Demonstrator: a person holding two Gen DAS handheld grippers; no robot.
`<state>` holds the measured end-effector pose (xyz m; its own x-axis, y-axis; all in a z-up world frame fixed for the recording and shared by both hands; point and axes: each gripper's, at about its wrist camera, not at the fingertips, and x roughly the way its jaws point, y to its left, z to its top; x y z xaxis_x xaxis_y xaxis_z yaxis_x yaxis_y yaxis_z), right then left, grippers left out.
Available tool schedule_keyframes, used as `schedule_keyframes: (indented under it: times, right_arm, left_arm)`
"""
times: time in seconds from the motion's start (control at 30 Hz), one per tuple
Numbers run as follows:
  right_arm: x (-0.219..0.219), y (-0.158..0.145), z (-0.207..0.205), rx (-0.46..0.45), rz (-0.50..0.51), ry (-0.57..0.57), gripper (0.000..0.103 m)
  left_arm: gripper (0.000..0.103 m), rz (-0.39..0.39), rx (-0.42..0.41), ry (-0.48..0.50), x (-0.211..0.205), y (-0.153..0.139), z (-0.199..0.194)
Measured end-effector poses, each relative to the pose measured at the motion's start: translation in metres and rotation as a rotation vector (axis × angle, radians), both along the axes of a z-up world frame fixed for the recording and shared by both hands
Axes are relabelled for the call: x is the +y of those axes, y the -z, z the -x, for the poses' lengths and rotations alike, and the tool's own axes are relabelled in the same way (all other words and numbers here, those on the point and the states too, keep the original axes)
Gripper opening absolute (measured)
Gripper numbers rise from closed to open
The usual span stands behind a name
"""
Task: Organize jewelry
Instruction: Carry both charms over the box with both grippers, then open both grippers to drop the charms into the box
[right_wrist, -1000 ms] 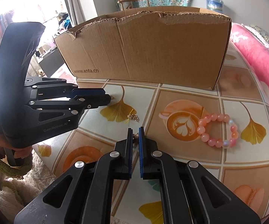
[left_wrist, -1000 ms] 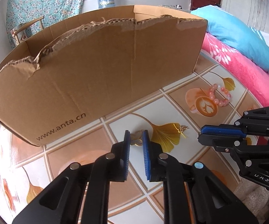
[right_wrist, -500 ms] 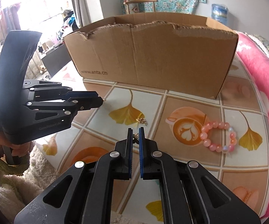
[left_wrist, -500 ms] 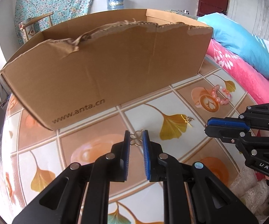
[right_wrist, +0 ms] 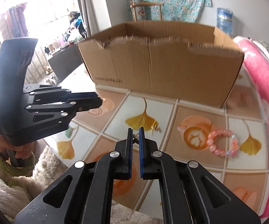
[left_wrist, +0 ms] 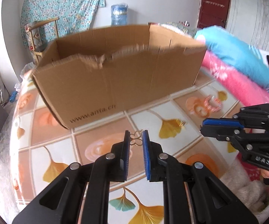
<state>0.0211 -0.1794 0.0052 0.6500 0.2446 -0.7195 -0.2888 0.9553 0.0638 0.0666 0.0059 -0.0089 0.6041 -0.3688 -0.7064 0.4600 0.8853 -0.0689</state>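
In the left wrist view my left gripper is shut on a small gold butterfly-shaped ornament, held above the tiled table. My right gripper is shut on a tiny bronze piece pinched at its pad tips. Each gripper also shows from the side in the other view: the right gripper and the left gripper. Another small gold piece lies on a yellow leaf tile. A pink bead bracelet rests on the table to the right. An open cardboard box stands behind, its floor hidden.
Pink and blue bedding borders the table on the right. A wooden chair and a water bottle stand behind the box. A hand in a green cuff holds the left gripper over a fluffy white cover.
Both grippers have risen and drawn back with their small pieces still pinched. The box now sits lower in both views and its inner walls show.
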Motion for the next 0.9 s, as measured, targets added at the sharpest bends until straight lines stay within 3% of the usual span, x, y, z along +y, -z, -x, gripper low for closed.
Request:
schedule_keyframes:
  times: [0.17,0.3,0.37,0.47,0.57,0.73,0.9]
  right_arm:
    - [-0.006,-0.047,-0.009,-0.12,-0.04,-0.035,0.004]
    - [-0.012,-0.083,-0.029,-0.218,-0.046,-0.062,0.004]
    - [-0.016,-0.095,-0.046,-0.225,-0.05,-0.069,0.004]
    - [-0.022,-0.107,-0.084,-0.186,-0.052,-0.094,0.004]
    - [-0.029,-0.105,-0.119,-0.099,-0.033,-0.094,0.004]
    - [-0.036,-0.068,-0.188,0.138,-0.023,-0.062,0.004]
    - [-0.036,-0.043,-0.21,0.228,-0.017,-0.058,0.005]
  left_arm:
    - [0.013,0.077,-0.099,0.008,0.012,-0.047,0.007]
    - [0.013,0.145,-0.172,0.016,0.012,-0.08,-0.004]
    - [0.013,0.167,-0.18,0.038,0.007,-0.093,-0.019]
    - [0.013,0.194,-0.122,0.073,-0.003,-0.099,-0.052]
    - [0.013,0.16,-0.036,0.095,-0.015,-0.094,-0.091]
    - [0.013,0.079,0.111,0.122,-0.042,-0.07,-0.145]
    - [0.013,0.077,0.285,0.109,-0.051,-0.037,-0.181]
